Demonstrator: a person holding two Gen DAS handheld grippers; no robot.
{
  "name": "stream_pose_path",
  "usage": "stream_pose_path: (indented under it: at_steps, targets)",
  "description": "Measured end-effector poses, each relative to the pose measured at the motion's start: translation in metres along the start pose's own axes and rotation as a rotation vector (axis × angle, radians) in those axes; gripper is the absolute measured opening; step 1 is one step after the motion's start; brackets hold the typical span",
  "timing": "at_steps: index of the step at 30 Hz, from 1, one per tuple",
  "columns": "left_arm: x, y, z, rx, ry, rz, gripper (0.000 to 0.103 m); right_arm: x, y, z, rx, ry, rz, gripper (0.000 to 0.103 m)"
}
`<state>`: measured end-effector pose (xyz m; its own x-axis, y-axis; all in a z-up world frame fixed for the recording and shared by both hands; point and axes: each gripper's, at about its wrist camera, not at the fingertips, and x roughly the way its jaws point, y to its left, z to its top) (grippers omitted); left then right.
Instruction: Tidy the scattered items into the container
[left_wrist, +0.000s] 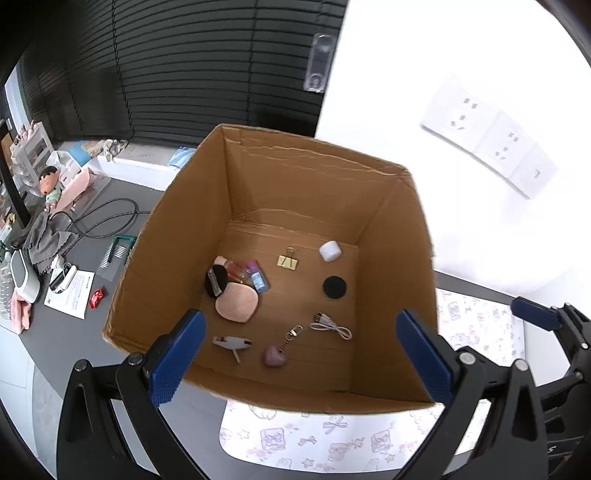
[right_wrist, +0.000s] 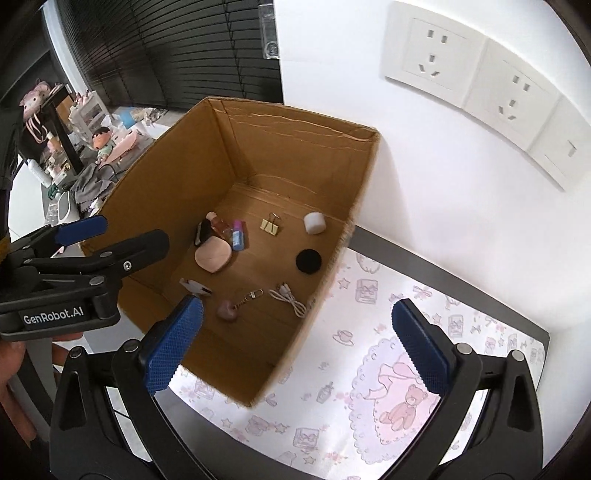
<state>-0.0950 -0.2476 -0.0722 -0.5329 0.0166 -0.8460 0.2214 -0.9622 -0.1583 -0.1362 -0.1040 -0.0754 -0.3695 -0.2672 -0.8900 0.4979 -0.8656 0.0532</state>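
Both tongs, left (left_wrist: 301, 358) and right (right_wrist: 293, 341), hang spread and empty above the box (left_wrist: 258, 393), everything lying straight below the left.

"GenRobot.AI" stands in white letters on the black body of the left claw (right_wrist: 114, 236) — the only readable text. The print on the white leaflet (left_wrist: 70, 293) on the desk (left_wrist: 55, 350) is too small to read.

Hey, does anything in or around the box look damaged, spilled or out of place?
Mostly fine. The box has a ragged crease or tear line along the top of its far wall, clear in both views. The small items lie loose on its floor, nothing spilled. A red wrapper sits outside on the desk, left of the box.
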Motion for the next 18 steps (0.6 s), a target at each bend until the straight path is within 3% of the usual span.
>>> stream_pose_path:
  at_steps: [7, 18]
  targets:
    - [-0.02, -0.042, -0.01, 0.031, -0.022, 0.007, 0.103, -0.026, -0.031, -0.022, 0.035, -0.027, -0.014, 0.103]
    - [-0.036, -0.131, -0.034, 0.121, -0.042, -0.049, 0.103, -0.068, -0.101, -0.065, 0.142, -0.061, -0.053, 0.103]
